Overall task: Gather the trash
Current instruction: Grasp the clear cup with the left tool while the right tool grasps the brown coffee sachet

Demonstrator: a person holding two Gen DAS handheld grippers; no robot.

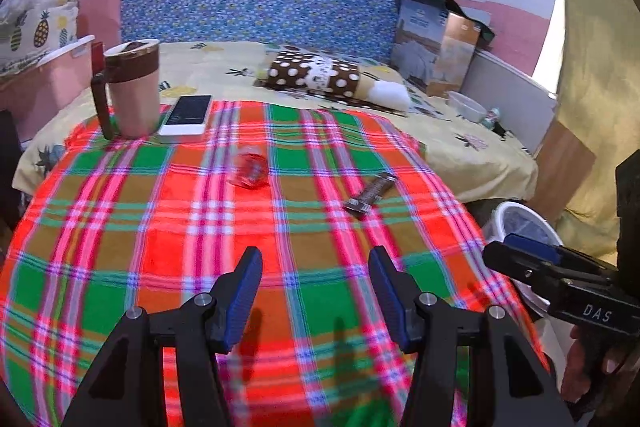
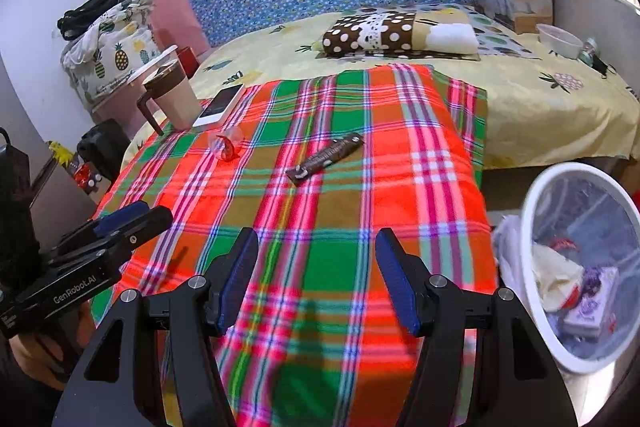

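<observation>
A brown candy-bar wrapper point(image 1: 370, 195) point(image 2: 326, 159) lies on the plaid blanket point(image 1: 240, 247) point(image 2: 320, 211), right of its middle. A small clear cup with red inside point(image 1: 250, 167) point(image 2: 227, 143) lies on its side to the left of the wrapper. My left gripper point(image 1: 316, 267) is open over the near part of the blanket, nothing between its fingers. My right gripper point(image 2: 316, 247) is also open and empty, well short of the wrapper. A white mesh bin point(image 2: 580, 267) point(image 1: 524, 223) holding several pieces of trash stands right of the bed.
A tall mug point(image 1: 130, 91) point(image 2: 172, 95) and a phone point(image 1: 186, 115) point(image 2: 220, 105) sit at the blanket's far left corner. A polka-dot pillow point(image 1: 316, 73) point(image 2: 380, 33), a boxed package point(image 1: 436, 47) and a white bowl point(image 2: 560, 41) lie farther back on the yellow sheet.
</observation>
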